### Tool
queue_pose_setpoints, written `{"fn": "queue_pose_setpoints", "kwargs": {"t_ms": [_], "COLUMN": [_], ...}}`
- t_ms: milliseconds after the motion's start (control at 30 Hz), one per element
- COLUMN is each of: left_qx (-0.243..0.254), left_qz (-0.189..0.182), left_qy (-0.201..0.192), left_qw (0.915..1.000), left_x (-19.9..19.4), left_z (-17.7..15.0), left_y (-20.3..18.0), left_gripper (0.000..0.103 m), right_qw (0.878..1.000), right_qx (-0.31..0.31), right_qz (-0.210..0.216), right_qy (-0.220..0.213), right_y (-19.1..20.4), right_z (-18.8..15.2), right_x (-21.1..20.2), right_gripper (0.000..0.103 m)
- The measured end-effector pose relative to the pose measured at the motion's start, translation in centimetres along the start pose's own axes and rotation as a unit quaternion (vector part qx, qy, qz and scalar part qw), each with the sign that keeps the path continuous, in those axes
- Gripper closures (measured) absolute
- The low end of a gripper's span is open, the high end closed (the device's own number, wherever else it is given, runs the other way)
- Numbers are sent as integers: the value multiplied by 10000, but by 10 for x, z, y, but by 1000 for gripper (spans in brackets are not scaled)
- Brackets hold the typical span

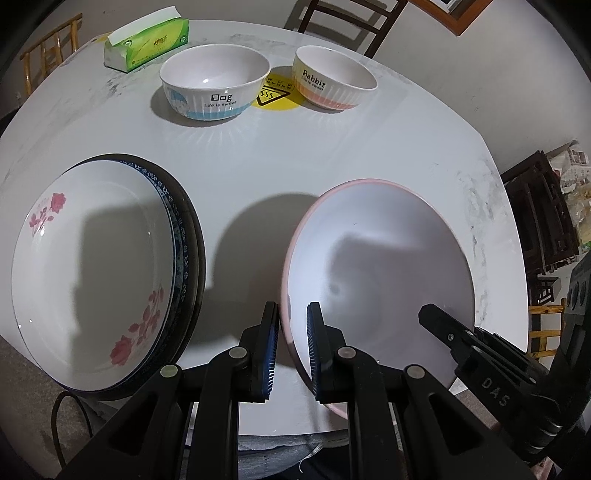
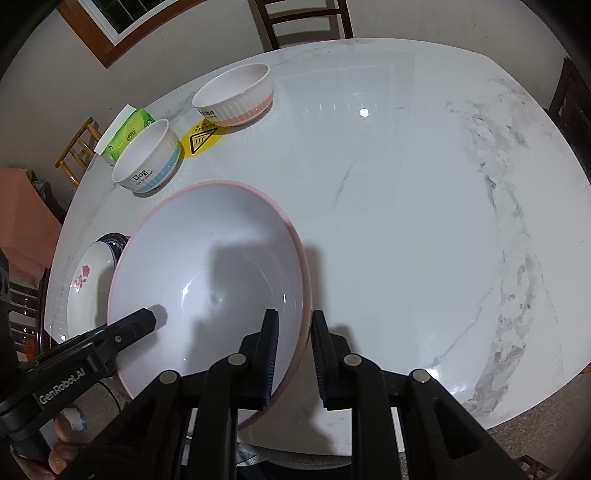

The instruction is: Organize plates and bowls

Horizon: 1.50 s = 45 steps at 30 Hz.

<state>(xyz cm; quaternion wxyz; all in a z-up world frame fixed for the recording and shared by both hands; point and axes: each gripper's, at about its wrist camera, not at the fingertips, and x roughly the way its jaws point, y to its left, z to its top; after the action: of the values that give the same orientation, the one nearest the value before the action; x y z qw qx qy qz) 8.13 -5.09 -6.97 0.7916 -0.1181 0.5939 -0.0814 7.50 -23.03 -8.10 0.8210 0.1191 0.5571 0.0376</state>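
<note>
A pink-rimmed white plate [image 1: 380,266] sits near the table's front edge; it also shows in the right wrist view [image 2: 210,280]. My left gripper [image 1: 293,350] straddles its left rim, jaws partly open with a gap to the rim. My right gripper [image 2: 294,354] straddles its right rim the same way. A stack of plates with a rose-patterned plate [image 1: 92,269] on top lies to the left. A blue "Dog" bowl [image 1: 215,81] and a pink "Rabbit" bowl [image 1: 334,77] stand at the back.
A green tissue pack [image 1: 147,40] lies at the back left beside a yellow warning sticker [image 1: 275,96]. The marble table [image 2: 406,221] stretches to the right. Chairs [image 1: 347,18] stand around it.
</note>
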Motion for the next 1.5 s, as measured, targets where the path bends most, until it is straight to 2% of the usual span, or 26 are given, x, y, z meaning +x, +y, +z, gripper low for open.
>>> {"fn": "queue_pose_setpoints", "kwargs": {"t_ms": [500, 667, 1000, 1167, 1500], "left_qx": [-42, -71, -21, 21, -81], "left_qz": [-62, -43, 104, 187, 188], "left_qy": [-50, -105, -369, -528, -759], "left_qw": [10000, 9999, 9993, 9984, 9969], "left_x": [-4, -9, -24, -35, -54], "left_z": [0, 0, 1, 3, 12], "left_y": [3, 6, 9, 11, 30], "left_gripper": [89, 86, 77, 71, 70], "right_qw": [10000, 9999, 9970, 9954, 9926], "right_qx": [-38, -101, -334, -476, -826], "right_qz": [-13, -109, -473, -492, -414], "right_qy": [69, -89, -518, -675, -787], "right_y": [2, 3, 6, 14, 45], "right_z": [0, 3, 8, 13, 23], "right_x": [1, -6, -23, -31, -38], "right_gripper": [81, 74, 73, 73, 73]}}
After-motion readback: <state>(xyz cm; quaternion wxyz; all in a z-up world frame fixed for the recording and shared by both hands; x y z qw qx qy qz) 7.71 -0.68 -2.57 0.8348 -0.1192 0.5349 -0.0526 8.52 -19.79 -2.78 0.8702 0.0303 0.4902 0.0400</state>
